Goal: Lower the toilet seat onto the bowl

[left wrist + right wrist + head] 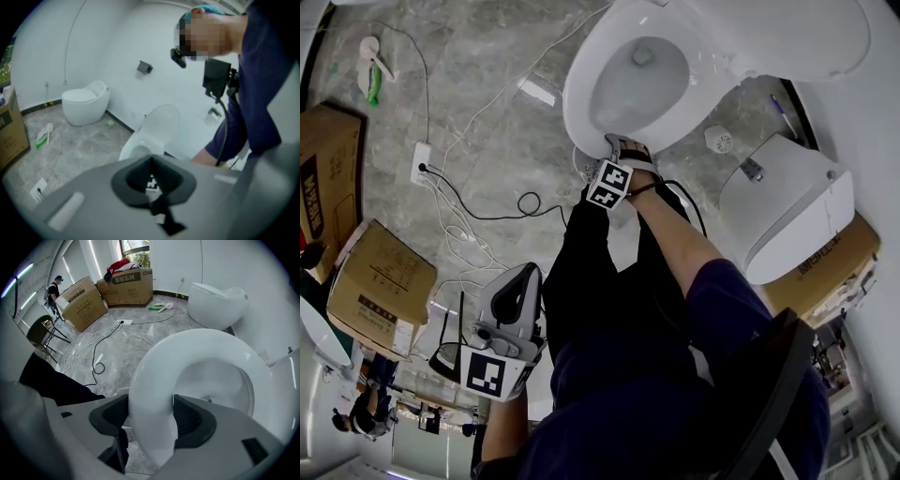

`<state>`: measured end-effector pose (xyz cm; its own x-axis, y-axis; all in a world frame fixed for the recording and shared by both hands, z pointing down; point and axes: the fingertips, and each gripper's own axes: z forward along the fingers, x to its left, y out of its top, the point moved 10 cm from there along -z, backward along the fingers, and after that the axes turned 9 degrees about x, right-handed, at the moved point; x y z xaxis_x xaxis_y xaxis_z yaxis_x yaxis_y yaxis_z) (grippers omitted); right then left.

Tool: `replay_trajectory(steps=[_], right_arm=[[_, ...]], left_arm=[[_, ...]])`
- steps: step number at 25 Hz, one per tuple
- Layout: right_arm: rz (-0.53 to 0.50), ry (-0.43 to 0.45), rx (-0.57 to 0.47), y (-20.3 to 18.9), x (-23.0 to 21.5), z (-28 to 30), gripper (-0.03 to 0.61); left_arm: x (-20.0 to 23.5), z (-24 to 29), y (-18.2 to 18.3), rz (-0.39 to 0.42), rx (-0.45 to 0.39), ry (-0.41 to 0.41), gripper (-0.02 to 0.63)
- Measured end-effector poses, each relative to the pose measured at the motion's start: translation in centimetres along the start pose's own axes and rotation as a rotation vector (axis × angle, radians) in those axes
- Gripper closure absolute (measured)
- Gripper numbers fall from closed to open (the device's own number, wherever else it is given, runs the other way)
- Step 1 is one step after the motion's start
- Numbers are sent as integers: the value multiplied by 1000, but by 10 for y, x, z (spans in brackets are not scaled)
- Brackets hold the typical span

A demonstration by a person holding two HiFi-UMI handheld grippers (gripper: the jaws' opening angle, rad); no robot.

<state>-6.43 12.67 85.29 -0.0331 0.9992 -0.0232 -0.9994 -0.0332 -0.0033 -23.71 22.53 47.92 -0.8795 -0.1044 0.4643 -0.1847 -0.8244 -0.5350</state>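
The white toilet seat (579,89) rings the bowl (642,80) at the top of the head view, with the lid (787,37) tipped back behind it. My right gripper (623,147) is shut on the seat's front edge. In the right gripper view the seat (187,348) fills the frame and the right gripper (150,416) has its dark pads pressed on both faces of the ring. I cannot tell whether the seat touches the bowl. My left gripper (525,274) hangs shut and holding nothing by the person's lap, far from the toilet (159,124); in its own view the left gripper (151,161) points toward it.
A second white toilet (787,206) stands on a cardboard box (825,267) to the right. More boxes (380,286) sit at the left, with a power strip (420,161) and loose cables (525,202) on the grey floor. A black chair (769,394) is under the person.
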Motion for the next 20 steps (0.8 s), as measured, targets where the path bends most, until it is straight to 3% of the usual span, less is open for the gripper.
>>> replay_trajectory(steps=[5, 11, 16, 20], right_arm=[[101, 110, -73, -3, -18, -28, 304], [334, 192, -262, -32, -64, -122, 309], [589, 306, -507, -83, -99, -219, 476], [705, 340, -717, -115, -116, -311, 522]], left_arm=[[-8, -1, 17, 32, -26, -22, 612], [-40, 2, 64, 134, -112, -99, 612], [-79, 3, 107, 246, -159, -151, 612], [-110, -4, 138, 317, -203, -173, 613]])
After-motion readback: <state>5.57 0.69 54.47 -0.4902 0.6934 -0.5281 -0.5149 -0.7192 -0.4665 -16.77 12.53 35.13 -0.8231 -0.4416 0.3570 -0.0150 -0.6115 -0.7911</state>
